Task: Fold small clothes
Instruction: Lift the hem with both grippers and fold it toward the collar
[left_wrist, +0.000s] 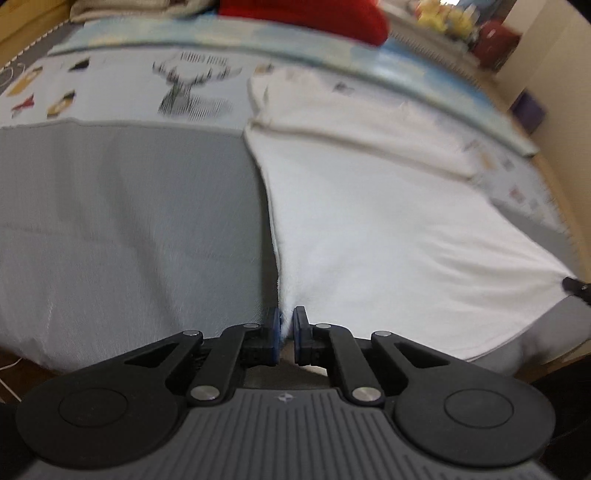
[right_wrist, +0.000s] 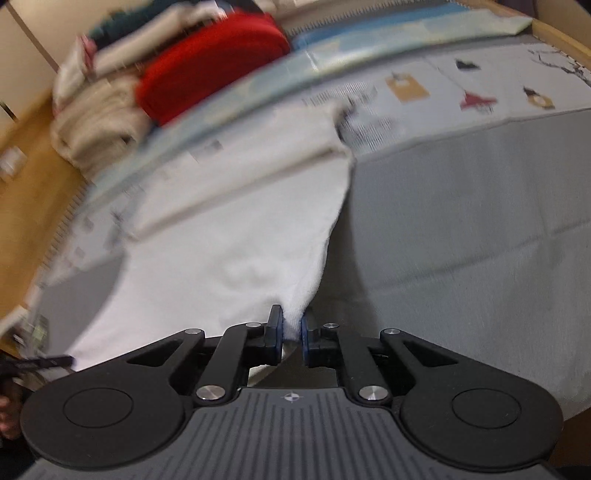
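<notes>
- Left gripper (left_wrist: 285, 334): your jaws are nearly closed, pinching a thin corner of the white garment (left_wrist: 388, 229) between the blue pads. The bite looks shallow, only the hem edge, so a quick tug could pull it free and drop that corner.
- The white garment lies spread over the grey sheet (left_wrist: 122, 206) on a bed-like surface, its far end reaching onto the printed mat (left_wrist: 122, 88). The fabric is drawn taut from the far folded edge toward you. Lift unevenly and the far fold probably unrolls or skews.
- Both views are motion-blurred, so you look to be moving fast. Speed plus a thin grip is the main slip risk, I'd say.
- Right gripper (right_wrist: 291, 334): jaws nearly closed here too, holding the other near corner of the white garment (right_wrist: 221, 240), bunched to a point at the pads. That bunching may set a crease into the fold.
- The other gripper's tip shows at each view's outer edge, well apart. Spread wider and the cloth may yank out of one side.
- Red cloth (right_wrist: 214, 62) and the beige pile (right_wrist: 99, 122) sit just past the mat's far edge. Carry the fold too far forward and the garment could land against them.
</notes>
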